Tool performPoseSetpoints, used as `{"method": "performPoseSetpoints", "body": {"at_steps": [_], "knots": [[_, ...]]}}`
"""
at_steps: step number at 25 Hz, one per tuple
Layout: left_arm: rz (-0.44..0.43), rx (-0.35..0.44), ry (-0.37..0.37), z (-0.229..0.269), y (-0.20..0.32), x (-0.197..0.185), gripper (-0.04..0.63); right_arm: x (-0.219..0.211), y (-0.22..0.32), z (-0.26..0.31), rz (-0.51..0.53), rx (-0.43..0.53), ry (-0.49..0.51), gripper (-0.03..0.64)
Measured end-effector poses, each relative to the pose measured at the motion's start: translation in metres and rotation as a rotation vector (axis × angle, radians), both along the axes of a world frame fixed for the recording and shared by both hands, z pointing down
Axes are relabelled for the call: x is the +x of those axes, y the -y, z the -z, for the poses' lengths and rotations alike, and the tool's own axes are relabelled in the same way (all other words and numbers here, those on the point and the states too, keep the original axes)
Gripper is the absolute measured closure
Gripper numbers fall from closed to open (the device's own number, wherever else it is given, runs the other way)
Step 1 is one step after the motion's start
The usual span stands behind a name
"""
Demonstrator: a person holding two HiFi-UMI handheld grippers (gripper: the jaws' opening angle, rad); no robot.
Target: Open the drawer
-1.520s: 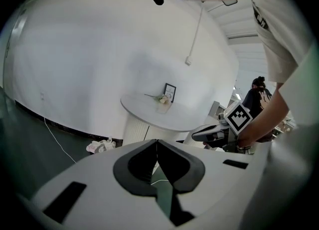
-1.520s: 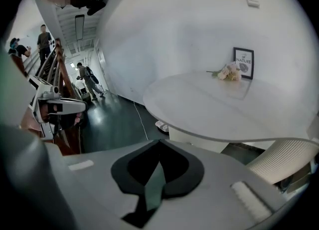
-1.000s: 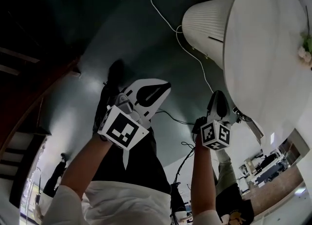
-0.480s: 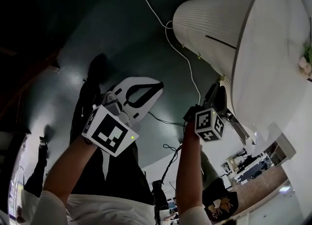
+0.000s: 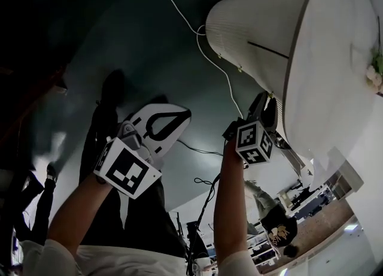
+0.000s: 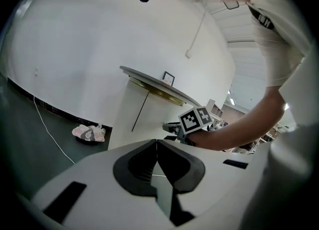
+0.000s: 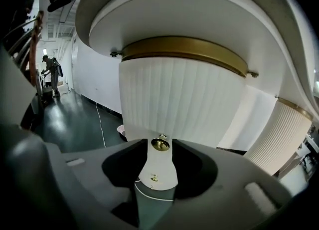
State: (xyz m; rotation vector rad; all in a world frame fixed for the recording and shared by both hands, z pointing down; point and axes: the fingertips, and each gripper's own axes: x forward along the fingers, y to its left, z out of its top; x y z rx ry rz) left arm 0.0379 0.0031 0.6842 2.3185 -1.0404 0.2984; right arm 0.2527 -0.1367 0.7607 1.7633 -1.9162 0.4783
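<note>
Brass gleams at the centre of the right gripper view: the drawer knob [image 7: 160,144] sits in the gap at the tips of the right gripper [image 5: 264,102], whose jaws have just been opening and now stand wide apart, their pads clear of the knob on both sides. At 6 o'clock of that knob, lower in the same gap, is a smaller brass fitting [image 7: 154,178]. The knob belongs to the ribbed white cabinet front [image 7: 179,104], curved under a brass band [image 7: 184,49] and a round white top [image 5: 335,59].

In the head view the cabinet fills the 1 o'clock side. The left gripper [image 5: 179,116] is at 9 o'clock of the right one, well apart from the cabinet, over the dark floor [image 5: 90,47]. Its jaws are pressed together with nothing between them (its own view shows them meeting edge to edge). A white cable [image 5: 179,11] trails across the floor at 11 o'clock.
</note>
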Motion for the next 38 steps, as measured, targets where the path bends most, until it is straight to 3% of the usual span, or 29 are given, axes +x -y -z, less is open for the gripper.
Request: {"method": "performPoseSetpoints", "body": {"at_steps": [7, 16, 27, 38], "knots": [[-0.01, -0.014, -0.003, -0.006, -0.005, 0.001, 0.588, 0.0, 0.008, -0.004, -0.012, 0.032, -0.059, 0.5], [-0.025, -0.034, -0.003, -0.009, -0.012, 0.003, 0.588, -0.001, -0.006, -0.005, 0.044, 0.036, -0.135, 0.506], [-0.056, 0.012, 0.011, 0.0, -0.019, 0.0, 0.588, -0.009, -0.046, -0.006, 0.056, 0.019, -0.114, 0.506], [-0.097, 0.008, 0.022, 0.003, -0.03, 0.003, 0.588, -0.014, -0.084, -0.007, 0.042, -0.022, -0.089, 0.506]]}}
